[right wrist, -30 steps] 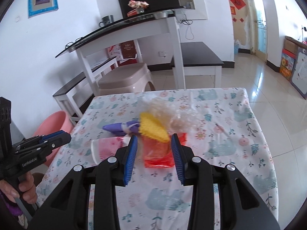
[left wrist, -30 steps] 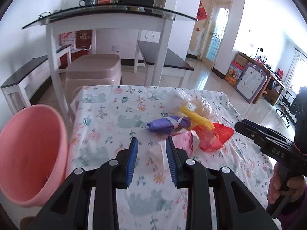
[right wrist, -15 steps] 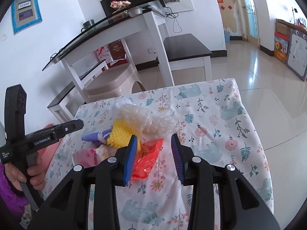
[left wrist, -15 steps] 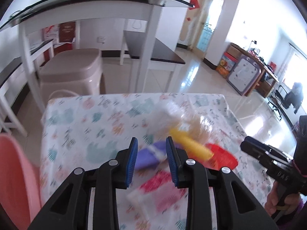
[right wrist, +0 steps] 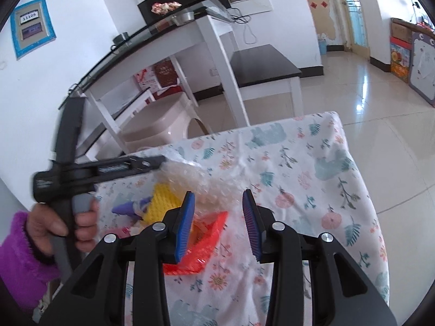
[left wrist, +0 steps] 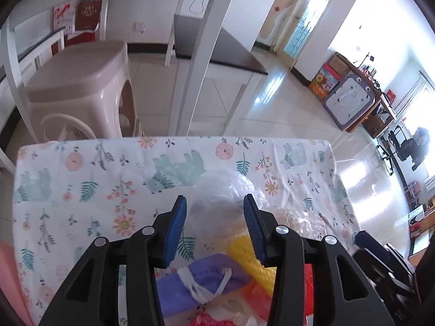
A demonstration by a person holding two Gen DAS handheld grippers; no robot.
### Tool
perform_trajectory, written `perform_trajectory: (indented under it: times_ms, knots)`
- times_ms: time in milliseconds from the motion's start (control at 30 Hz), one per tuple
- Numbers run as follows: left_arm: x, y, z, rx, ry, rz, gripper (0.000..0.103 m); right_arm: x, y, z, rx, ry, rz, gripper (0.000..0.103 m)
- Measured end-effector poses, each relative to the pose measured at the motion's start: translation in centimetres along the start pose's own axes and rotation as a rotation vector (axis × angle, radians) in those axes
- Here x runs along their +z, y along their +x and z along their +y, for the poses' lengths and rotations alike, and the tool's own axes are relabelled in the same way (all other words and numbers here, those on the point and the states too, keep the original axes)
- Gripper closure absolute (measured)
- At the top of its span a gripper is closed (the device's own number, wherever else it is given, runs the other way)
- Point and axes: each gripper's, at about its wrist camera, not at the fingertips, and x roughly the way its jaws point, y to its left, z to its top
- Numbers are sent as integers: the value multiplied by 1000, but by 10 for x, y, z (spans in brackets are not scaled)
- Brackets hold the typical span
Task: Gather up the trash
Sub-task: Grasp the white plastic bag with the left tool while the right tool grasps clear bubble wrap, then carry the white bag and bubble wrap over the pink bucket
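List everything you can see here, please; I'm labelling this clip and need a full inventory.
Tablecloth: one, white with flowers and animals, covering the table.
Clear plastic bag: one, transparent, far end of the trash pile, between the left jaws.
Bubble wrap: one, clear, on the pile.
Yellow mesh: one, yellow, mid-pile.
Purple mask: one, purple with white straps, near side of the pile.
Red wrapper: one, red-orange, near the right gripper.
Pink bin: one, pink, left table edge.
Stool: one, beige, behind the table.
Glass-top table: one, white legs, background.
Left gripper: black, blue pads, jaws opening around the bag.
Right gripper: black, blue pads, open above the wrapper.
Hand: one, purple sleeve, holding the left gripper.
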Motion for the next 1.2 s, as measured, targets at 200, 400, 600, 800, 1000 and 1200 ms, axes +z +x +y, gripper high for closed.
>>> perform_trajectory:
  times_ms: [200,400,600,800,1000,1200]
  knots:
    - [-3,13,-6,-41,27,16,74,13,16,12,41,-60,30,66]
    - [-9,6,-11,-42,54,-32,87,18,50,22,37,-106,104,66]
    - [-11,-19,-7,-26,38,-103,89,20,73,32,19,-154,141,66]
    - [-18,-47,4,-24,7,-139,89,16,80,37,-8,-191,131,68]
    - [-34,-77,13,10,19,-174,89,15,77,36,-33,-201,118,76]
    - [-49,-117,20,9,-9,-237,89,16,47,33,-24,-150,54,80]
